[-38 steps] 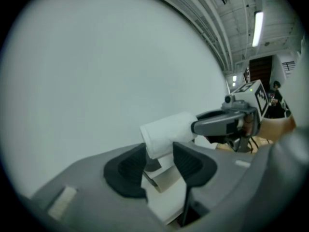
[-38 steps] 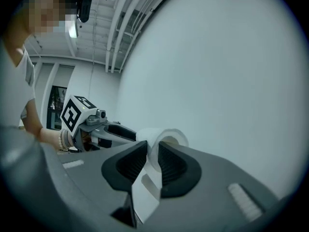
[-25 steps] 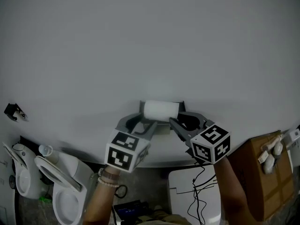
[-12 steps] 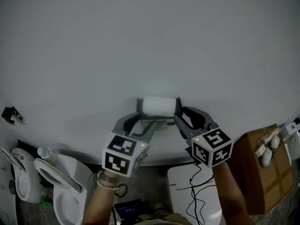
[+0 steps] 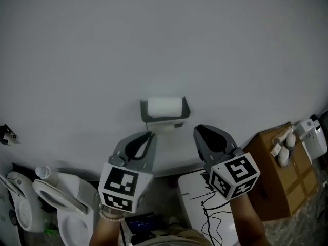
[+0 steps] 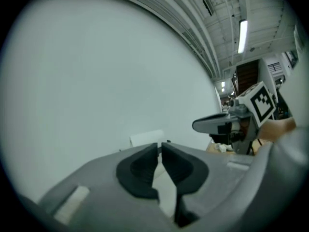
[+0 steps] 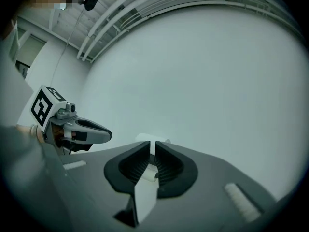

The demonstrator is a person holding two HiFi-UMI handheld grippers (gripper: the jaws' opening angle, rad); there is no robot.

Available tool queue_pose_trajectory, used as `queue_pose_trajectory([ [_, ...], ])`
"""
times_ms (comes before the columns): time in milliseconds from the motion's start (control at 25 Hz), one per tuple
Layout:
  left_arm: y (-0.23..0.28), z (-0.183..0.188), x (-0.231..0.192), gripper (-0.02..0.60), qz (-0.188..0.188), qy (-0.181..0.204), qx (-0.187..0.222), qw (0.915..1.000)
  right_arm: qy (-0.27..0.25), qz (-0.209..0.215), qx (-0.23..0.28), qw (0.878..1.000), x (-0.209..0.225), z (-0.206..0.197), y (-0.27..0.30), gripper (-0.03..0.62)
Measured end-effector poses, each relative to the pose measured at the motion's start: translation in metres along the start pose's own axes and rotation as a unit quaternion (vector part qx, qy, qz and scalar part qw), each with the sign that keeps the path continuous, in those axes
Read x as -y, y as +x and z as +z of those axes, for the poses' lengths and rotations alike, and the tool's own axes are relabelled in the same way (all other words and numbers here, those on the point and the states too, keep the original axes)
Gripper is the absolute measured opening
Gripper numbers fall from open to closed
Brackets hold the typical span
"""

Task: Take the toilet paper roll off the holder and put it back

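The white toilet paper roll [image 5: 165, 106] sits in its grey wall holder [image 5: 144, 113]. Both grippers hang below it, apart from it. My left gripper [image 5: 149, 136] is below and left of the holder, and my right gripper [image 5: 197, 130] is below and right. Both pairs of jaws have just been closing, and nothing is between them. In the left gripper view the left gripper [image 6: 160, 147] shows only a thin slit, with the roll [image 6: 145, 138] beyond. In the right gripper view the right gripper [image 7: 152, 147] is likewise shut, the roll [image 7: 143, 138] behind it.
The plain white wall [image 5: 164, 40] fills most of the view. A toilet [image 5: 69, 206] stands at lower left. A white tank lid [image 5: 197, 199] with black cables lies below the right gripper. At the right is a cardboard box [image 5: 277, 176] with small white items on top.
Both grippers have drawn back from the roll's ends, toward me and downward in the picture. Their jaws went from spread wide to shut. The roll stays on the holder.
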State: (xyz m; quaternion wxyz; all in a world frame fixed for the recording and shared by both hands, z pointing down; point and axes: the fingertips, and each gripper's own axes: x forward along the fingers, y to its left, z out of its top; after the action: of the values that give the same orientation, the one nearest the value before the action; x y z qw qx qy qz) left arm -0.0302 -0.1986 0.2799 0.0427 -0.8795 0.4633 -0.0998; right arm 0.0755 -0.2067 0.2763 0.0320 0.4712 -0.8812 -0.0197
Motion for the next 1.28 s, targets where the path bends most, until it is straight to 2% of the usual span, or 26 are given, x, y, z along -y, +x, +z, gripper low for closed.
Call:
queue_pose_trajectory([
  [80, -0.009, -0.001, 0.003, -0.005, -0.003, 0.001, 0.004, 1.0000, -0.001, -0.008, 0.004, 1.000, -0.006, -0.001, -0.010, 0.025],
  [320, -0.033, -0.012, 0.017, -0.006, -0.008, 0.014, 0.000, 0.9999, -0.002, -0.036, 0.002, 0.999, -0.021, -0.014, -0.039, 0.010],
  [480, -0.044, -0.025, 0.023, -0.006, -0.013, 0.007, -0.004, 0.9999, 0.014, -0.044, 0.001, 0.999, -0.030, -0.025, -0.053, 0.009],
  [760, -0.064, -0.043, 0.031, -0.006, -0.021, -0.014, -0.001, 0.9997, 0.031, -0.040, -0.003, 0.999, -0.047, -0.044, -0.071, 0.010],
  [920, -0.073, -0.051, 0.039, -0.006, -0.024, -0.039, -0.008, 0.9989, 0.040, -0.035, -0.007, 0.999, -0.052, -0.051, -0.077, 0.009],
  [1120, -0.082, -0.067, 0.041, -0.006, -0.015, -0.030, -0.020, 0.9992, 0.044, -0.035, -0.014, 0.998, -0.055, -0.058, -0.081, 0.011],
  [1280, -0.086, -0.074, 0.035, -0.006, -0.008, -0.038, -0.023, 0.9990, 0.048, -0.031, -0.021, 0.998, -0.058, -0.063, -0.081, 0.011],
])
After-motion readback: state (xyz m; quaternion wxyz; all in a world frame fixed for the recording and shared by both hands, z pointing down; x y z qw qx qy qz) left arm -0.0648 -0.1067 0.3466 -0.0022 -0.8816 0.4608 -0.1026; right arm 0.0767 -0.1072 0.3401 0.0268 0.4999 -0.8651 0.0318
